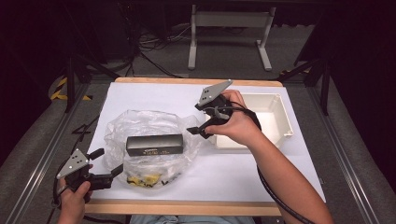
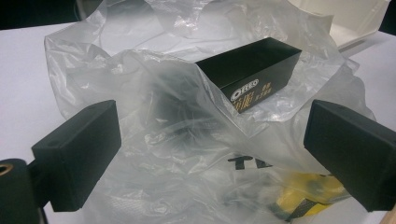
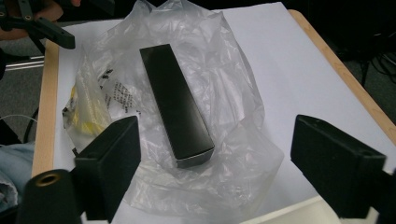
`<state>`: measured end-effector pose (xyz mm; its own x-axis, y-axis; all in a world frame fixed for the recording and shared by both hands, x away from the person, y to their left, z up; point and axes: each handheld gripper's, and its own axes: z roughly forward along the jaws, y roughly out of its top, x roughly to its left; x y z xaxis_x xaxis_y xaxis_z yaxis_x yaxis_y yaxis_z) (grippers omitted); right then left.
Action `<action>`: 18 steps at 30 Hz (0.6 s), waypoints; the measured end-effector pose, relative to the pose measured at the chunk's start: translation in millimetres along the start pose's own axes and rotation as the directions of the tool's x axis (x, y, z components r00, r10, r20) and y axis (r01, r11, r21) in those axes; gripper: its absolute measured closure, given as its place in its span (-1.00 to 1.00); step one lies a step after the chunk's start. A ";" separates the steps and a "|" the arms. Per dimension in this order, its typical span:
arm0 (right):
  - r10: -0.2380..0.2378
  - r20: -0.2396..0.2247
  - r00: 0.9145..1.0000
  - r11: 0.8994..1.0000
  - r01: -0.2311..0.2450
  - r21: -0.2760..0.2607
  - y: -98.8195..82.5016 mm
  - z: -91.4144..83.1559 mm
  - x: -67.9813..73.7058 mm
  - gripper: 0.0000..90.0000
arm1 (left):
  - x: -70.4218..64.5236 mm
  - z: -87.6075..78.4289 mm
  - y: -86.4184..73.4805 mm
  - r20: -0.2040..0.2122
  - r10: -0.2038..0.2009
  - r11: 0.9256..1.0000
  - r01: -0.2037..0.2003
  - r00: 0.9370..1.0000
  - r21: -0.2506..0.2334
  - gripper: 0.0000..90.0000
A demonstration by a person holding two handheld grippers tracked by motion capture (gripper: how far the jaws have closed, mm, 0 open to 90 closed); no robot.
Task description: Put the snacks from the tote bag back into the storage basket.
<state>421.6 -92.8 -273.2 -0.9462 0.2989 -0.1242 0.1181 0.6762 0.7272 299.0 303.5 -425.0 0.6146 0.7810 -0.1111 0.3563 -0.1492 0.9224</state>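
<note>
One black Oreo box (image 1: 154, 145) lies on a crumpled clear plastic bag (image 1: 140, 122) mid-worktop, with both hand-held grippers released around it.

The box rests lengthwise across the bag's upper folds, its printed side facing the person's edge of the worktop (image 1: 140, 95). The left hand-held gripper (image 1: 106, 161) sits at the bag's near-left edge, jaws apart and nothing between them. The right hand-held gripper (image 1: 198, 130) hovers just beyond the box's right end, jaws also apart and gripping nothing, with a white tray (image 1: 280, 116) right behind it. The step in hand looks like lifting the box out toward the tray. To do it well, the right jaws should probably straddle the box's narrow width near that end, clear of loose film, while the left pins the bag so it does not ride up.
</note>
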 end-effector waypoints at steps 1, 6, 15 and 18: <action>-0.008 -0.010 1.000 1.000 0.008 0.006 1.1 2.4 -1.8 -0.56 | -0.1 0.1 0.1 0.001 0.001 1.000 -0.001 1.000 0.000 -0.89; -0.030 -0.045 0.999 0.999 0.031 0.016 3.6 17.3 -6.5 -0.54 | 0.1 0.1 0.3 0.001 -0.001 1.000 0.001 1.000 0.000 -0.89; -0.036 -0.080 0.996 0.998 0.041 0.056 -4.0 51.7 -9.3 -0.52 | -0.1 -0.8 0.8 0.003 0.003 1.000 -0.003 1.000 -0.004 -0.89; -0.048 -0.090 0.995 0.996 0.054 0.067 -5.5 64.3 -6.5 -0.57 | 0.1 -0.7 0.9 0.003 0.003 1.000 -0.003 1.000 -0.005 -0.89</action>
<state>446.4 -55.2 -319.8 -0.9740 0.2043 -0.0977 0.0866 0.7348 0.6727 298.9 303.8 -423.9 0.6180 0.7785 -0.1097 0.3513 -0.1486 0.9244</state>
